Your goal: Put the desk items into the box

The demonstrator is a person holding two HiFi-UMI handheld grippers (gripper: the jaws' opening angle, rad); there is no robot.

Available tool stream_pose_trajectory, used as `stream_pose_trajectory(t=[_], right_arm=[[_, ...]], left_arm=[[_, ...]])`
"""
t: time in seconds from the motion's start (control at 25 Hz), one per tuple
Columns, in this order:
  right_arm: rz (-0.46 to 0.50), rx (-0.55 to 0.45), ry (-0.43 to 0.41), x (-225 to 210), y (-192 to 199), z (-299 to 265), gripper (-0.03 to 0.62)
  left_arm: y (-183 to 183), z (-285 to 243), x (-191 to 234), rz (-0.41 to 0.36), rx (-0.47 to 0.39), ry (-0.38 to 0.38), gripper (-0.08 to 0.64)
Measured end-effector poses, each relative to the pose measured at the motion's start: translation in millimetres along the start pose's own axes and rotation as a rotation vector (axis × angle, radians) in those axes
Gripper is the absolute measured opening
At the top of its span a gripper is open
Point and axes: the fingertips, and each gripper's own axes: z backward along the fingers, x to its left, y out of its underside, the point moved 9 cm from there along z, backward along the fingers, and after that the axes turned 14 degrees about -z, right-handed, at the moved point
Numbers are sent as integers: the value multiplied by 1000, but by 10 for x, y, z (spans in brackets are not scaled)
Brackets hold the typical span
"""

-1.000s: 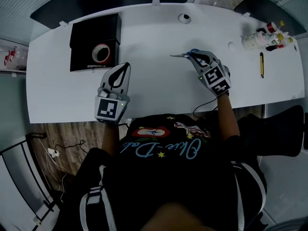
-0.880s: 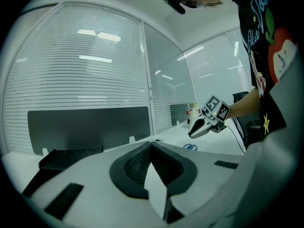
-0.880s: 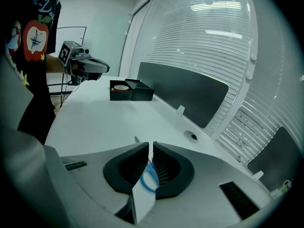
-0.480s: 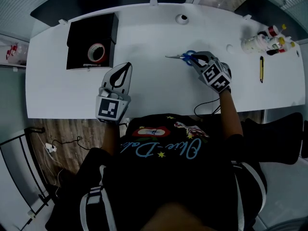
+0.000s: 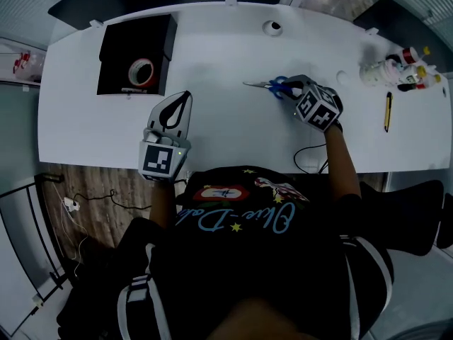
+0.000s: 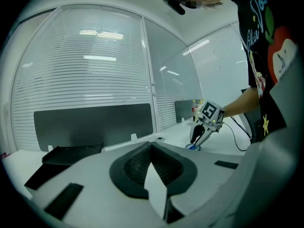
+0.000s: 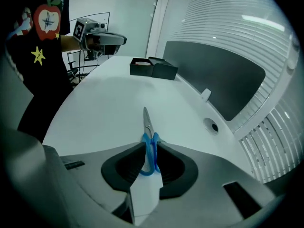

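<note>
Blue-handled scissors (image 5: 274, 85) sit in the middle of the white desk (image 5: 226, 129), blades pointing left. My right gripper (image 5: 291, 88) is shut on the blue handles (image 7: 149, 152), and the blade (image 7: 147, 120) sticks out past the jaws. Whether the scissors touch the desk I cannot tell. At the back left stands the open black box (image 5: 134, 52) with a red tape roll (image 5: 141, 71) inside. My left gripper (image 5: 182, 98) hovers near the front edge, shut and empty, right of the box. In the left gripper view the right gripper (image 6: 197, 137) shows far off.
Several small bottles (image 5: 398, 61) stand at the back right, with a yellow and black pen (image 5: 388, 111) in front of them. A round cable hole (image 5: 272, 27) is at the back edge. A black cable (image 5: 306, 156) hangs off the front edge.
The right gripper has turned slightly with the scissors still in it. The left gripper has stayed where it was. The view itself has shifted a little.
</note>
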Motion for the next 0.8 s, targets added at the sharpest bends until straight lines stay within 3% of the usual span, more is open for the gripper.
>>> stream_pose_trajectory(t=[0.6, 0.8], right_arm=[[10, 48, -122, -134, 93, -177, 104], [-54, 57, -173, -193, 100, -196, 108]], left_arm=[[4, -96, -16, 8, 38, -22, -5], [32, -104, -18, 8, 53, -19, -5]])
